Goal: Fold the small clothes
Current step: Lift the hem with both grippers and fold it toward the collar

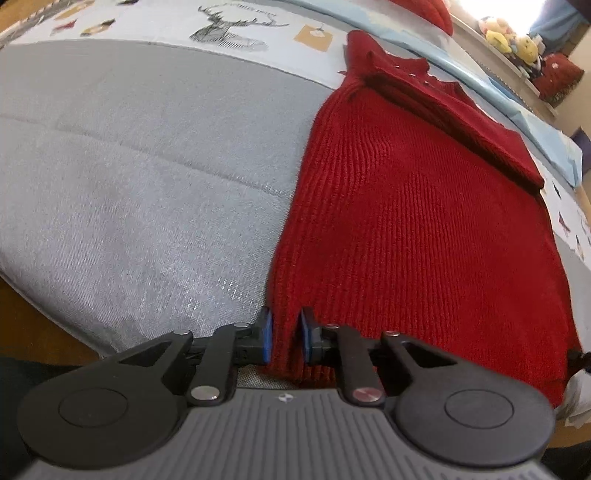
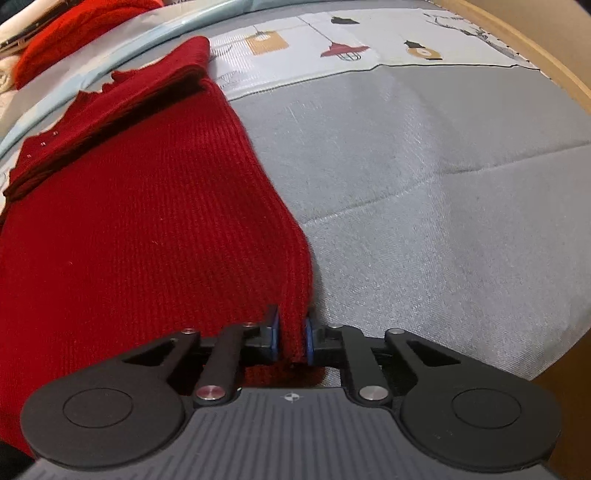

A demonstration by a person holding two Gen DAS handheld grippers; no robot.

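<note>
Both claws, left claw (image 1: 285, 339) and right claw (image 2: 291, 338), are pinched on the near hem corners of the red ribbed knit sweater (image 1: 406, 221) (its length runs straight away across the grey bed cover (image 1: 147, 184)).

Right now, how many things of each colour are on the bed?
Red: 2, the knit sweater held at its hem corners by left tool and right tool, and a second red garment at the far edge
Grey: 1, the bed cover
Total: 3
</note>
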